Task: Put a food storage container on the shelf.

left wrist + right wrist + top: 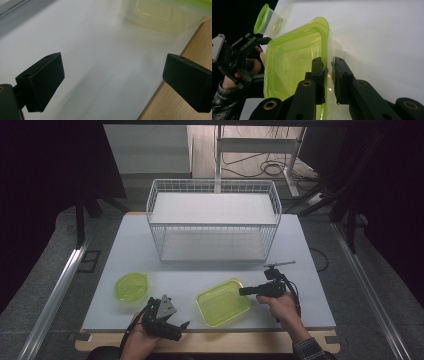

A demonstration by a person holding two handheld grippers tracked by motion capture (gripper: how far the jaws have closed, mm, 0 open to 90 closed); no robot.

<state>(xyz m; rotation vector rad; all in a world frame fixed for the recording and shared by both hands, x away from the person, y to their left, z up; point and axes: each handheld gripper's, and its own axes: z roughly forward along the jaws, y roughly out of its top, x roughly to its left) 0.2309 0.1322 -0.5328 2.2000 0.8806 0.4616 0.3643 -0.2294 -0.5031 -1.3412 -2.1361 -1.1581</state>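
Note:
A rectangular lime-green container [222,307] lies near the table's front edge, right of centre. My right gripper [241,291] reaches it from the right. In the right gripper view its jaws [328,67] pinch the container's rim [325,37], one jaw inside and one outside the clear wall. A smaller round green container [131,286] sits to the left, also visible tilted in the right gripper view [265,21]. My left gripper [181,330] hovers over the front edge between the two containers. Its jaws [112,77] stand wide apart with nothing between them.
A white wire basket [212,220] with two shelves stands at the back middle of the white table [300,285]. The wooden front edge [195,42] runs under the left gripper. Dark floor and metal rails flank the table.

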